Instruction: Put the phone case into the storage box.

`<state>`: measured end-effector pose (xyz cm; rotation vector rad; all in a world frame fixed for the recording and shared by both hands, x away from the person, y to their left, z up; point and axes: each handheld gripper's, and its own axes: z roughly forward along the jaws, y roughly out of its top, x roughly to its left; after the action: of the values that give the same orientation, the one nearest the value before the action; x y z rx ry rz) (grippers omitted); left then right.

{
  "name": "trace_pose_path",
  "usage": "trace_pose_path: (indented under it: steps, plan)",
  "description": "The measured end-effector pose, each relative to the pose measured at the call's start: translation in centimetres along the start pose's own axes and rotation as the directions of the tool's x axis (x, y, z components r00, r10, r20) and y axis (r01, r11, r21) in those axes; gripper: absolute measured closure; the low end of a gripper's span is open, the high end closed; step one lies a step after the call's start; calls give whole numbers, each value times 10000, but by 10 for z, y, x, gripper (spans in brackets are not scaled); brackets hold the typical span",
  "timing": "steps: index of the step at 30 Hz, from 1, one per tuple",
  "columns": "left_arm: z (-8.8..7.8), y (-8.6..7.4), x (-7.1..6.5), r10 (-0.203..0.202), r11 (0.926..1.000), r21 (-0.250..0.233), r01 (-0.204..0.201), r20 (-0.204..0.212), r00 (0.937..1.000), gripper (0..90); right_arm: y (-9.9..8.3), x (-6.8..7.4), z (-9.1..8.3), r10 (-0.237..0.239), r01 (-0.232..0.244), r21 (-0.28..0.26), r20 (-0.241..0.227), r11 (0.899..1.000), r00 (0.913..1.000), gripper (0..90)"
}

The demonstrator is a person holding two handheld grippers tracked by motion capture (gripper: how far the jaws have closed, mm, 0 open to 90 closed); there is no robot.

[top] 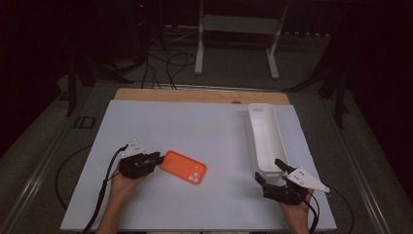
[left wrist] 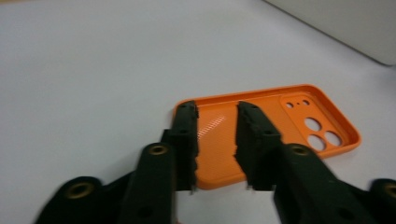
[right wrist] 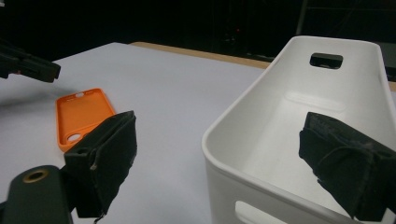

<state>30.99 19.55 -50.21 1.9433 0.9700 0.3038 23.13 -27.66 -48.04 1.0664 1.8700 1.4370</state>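
The orange phone case (top: pixel 183 166) is lying flat and hollow side up on the desk (top: pixel 204 131), left of centre toward the near edge, and the left gripper (top: pixel 157 158) is reaching over its near short end with the jaws partly narrowed, one jaw lying over the case's side rim and the other over the hollow. Whether they are already pinching that rim is not clear in the left gripper view, and that is where the risk is sitting: the wall is thin and soft, so a shallow bite could be letting the case flex, pivot or slide across the smooth surface instead of lifting. The left hand (top: pixel 124 183) is resting low near the desk's front left, the gripper pointing almost level toward the case. The right gripper (top: pixel 272 173) is waiting near the front right corner, its jaws spread wide and holding nothing, straddling the near end wall of the white bin (top: pixel 263 139); a careless nudge there could be shoving the bin.
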Motion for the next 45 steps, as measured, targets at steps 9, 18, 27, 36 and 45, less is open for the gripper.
trace_pose_path:
  steps: [9, 18, 27, 36, 45]
  plan:
    - [6, -1, -1, 39, 9996, 281, -25, -513, 9987, 900, 0, 1, 0, -24, 24, 47, 15, 10000, 10000, 114]
    - [11, -2, -2, 203, 9996, 227, -185, -797, 9966, 900, 0, 0, 0, 5, -5, 57, 50, 10000, 10000, 114]
    - [19, -5, -5, 340, 9980, 554, -293, -862, 9957, 900, 0, 0, 1, 7, -8, 71, 40, 10000, 10000, 115]
    - [27, -9, -6, 510, 9937, 1044, -406, -996, 9937, 900, 0, 0, 1, 19, -19, 73, 45, 10000, 10000, 115]
    - [29, -8, -10, 696, 9875, 1478, -557, -905, 9935, 900, 0, 0, 1, -25, 24, 83, 48, 10000, 10000, 116]
